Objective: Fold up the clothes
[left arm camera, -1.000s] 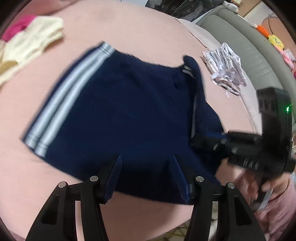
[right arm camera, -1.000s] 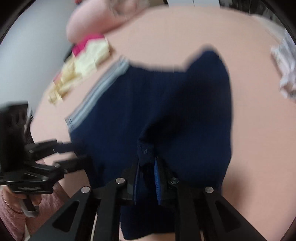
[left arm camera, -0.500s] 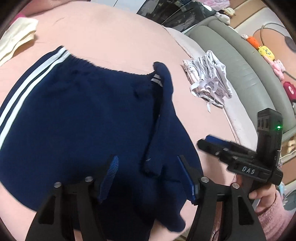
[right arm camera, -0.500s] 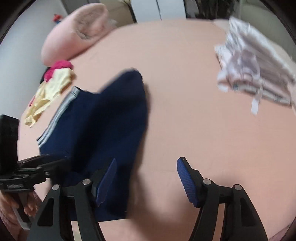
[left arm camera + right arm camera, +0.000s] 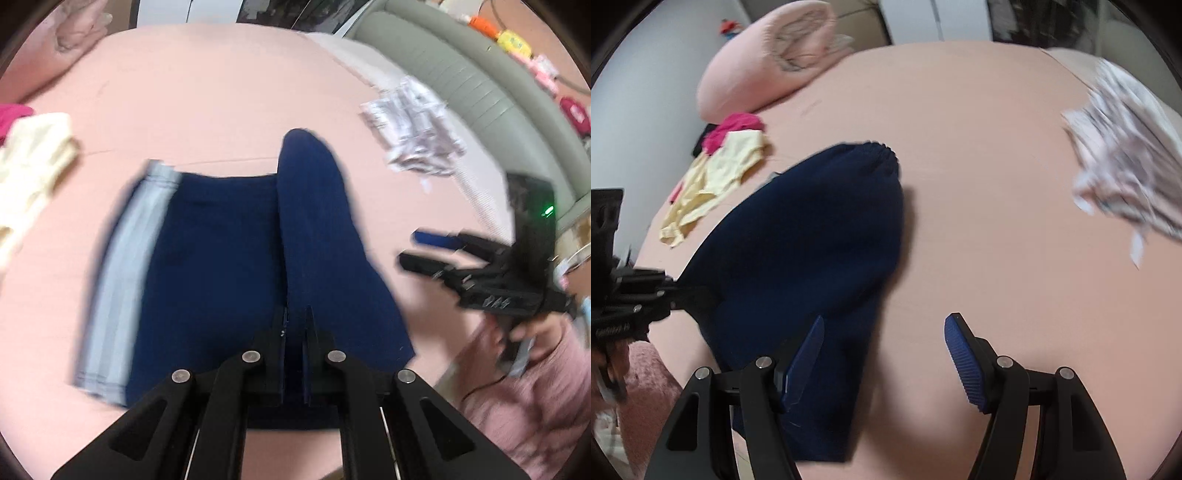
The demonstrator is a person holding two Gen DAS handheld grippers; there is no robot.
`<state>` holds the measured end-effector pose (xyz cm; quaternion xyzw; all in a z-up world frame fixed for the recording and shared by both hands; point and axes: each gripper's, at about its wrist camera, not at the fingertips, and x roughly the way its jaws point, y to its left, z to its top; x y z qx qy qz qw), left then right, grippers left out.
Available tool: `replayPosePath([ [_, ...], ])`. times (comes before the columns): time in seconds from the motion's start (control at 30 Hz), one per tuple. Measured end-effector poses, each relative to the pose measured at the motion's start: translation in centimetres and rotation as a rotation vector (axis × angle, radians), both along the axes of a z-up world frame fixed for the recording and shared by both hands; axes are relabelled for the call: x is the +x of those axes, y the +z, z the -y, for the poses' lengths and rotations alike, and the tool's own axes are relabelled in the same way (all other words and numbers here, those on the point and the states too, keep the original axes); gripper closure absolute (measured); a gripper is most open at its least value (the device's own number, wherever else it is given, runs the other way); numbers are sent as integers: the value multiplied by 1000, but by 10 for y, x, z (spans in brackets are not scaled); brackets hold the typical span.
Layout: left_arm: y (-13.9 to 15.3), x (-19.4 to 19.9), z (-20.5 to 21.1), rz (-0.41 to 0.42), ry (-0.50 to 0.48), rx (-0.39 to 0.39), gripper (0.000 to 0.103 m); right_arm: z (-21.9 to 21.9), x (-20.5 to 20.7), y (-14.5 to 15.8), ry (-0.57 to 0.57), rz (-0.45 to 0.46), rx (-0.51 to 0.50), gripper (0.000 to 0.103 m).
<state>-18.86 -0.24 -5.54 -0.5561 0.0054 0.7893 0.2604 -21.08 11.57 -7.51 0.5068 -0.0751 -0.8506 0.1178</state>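
On the pink bed [image 5: 221, 92], a cream garment [image 5: 33, 155] lies at the far left over a magenta one [image 5: 13, 114]. Beside them the navy shorts [image 5: 221, 258] lie spread out, a pale stripe [image 5: 125, 266] running down their left side and their right half folded over toward the middle. The left gripper [image 5: 294, 332] sits at the shorts' near edge, its fingers drawn close together and pinching the navy cloth between them. To the right of the shorts, the right gripper [image 5: 882, 354] hovers above bare sheet with its blue-padded fingers [image 5: 960, 362] spread wide and holding nothing; its left finger overlaps the shorts' folded edge in its own view. Farther right, a crumpled white patterned garment [image 5: 413, 125] lies near the grey headboard [image 5: 480, 74]. A pink pillow [image 5: 764, 55] rests at the bed's far end.
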Motion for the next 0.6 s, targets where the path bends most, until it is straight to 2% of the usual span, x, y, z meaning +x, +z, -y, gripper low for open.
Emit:
replayPosePath([
  [0.07, -10, -10, 27, 23, 20, -83, 98, 24, -8, -5, 19, -2, 9, 35],
  [0.13, -20, -15, 50, 43, 52, -109, 98, 49, -15, -13, 48, 10, 21, 35],
  [0.3, -32, -23, 100, 52, 123, -129, 98, 90, -16, -33, 110, 22, 42, 35],
  [0.37, -31, -24, 114, 53, 128, -120, 98, 103, -11, -31, 117, 0, 52, 35],
  [0.43, -42, -24, 119, 100, 107, -122, 98, 110, -8, -31, 120, -7, 64, 35],
  [0.53, -70, -21, 123, 140, 92, -191, 94, 119, -8, -64, 156, 90, 169, 31],
  [0.57, -70, -19, 127, 133, 107, -176, 94, 121, -9, -77, 172, 129, 194, 31],
  [0.6, -63, -18, 132, 133, 136, -164, 91, 115, -4, -71, 158, 93, 166, 31],
])
